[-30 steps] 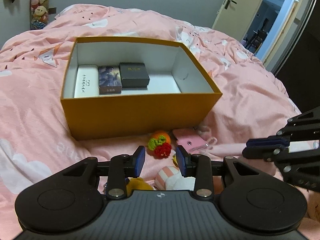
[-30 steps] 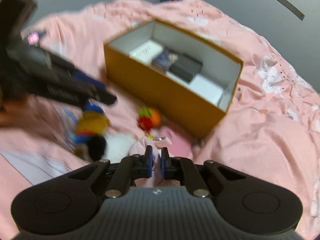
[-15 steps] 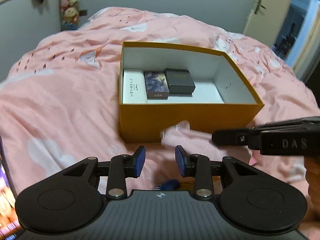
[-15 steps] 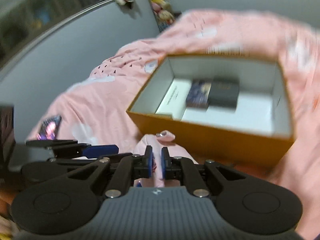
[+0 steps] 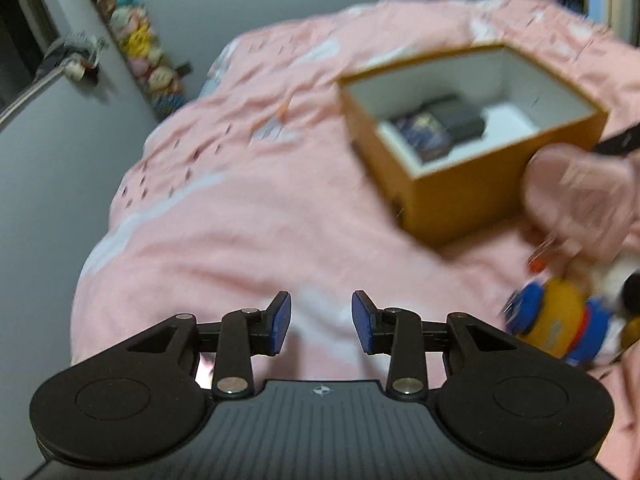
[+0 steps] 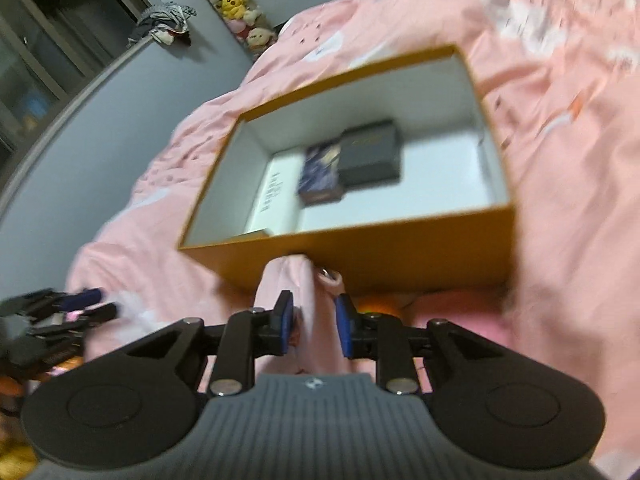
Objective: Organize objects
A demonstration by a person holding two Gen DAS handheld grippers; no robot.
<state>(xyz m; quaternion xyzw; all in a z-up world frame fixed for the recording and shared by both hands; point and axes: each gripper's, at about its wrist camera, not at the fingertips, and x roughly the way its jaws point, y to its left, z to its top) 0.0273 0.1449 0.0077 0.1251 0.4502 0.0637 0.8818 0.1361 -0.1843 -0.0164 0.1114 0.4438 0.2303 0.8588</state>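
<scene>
Right gripper [image 6: 314, 326] jaws are opening, soft pink pouch [image 6: 288, 280] between them, low centre frame against the orange box [image 6: 400, 248]. Left gripper [image 5: 321, 322] half open, empty, angled down over the pink duvet [image 5: 240, 200].

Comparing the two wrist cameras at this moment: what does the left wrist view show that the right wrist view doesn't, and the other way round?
Only the left wrist view: the left gripper close up, open with nothing between its pads, and a blue and yellow plush toy lying on the bedspread.

Only the right wrist view: the right gripper close up, jaws opening with the pink cloth item between them, and a white box lying inside the orange box.

Both: the orange box, the two dark boxes inside it, the pink bedspread, the hanging plush toys.
</scene>
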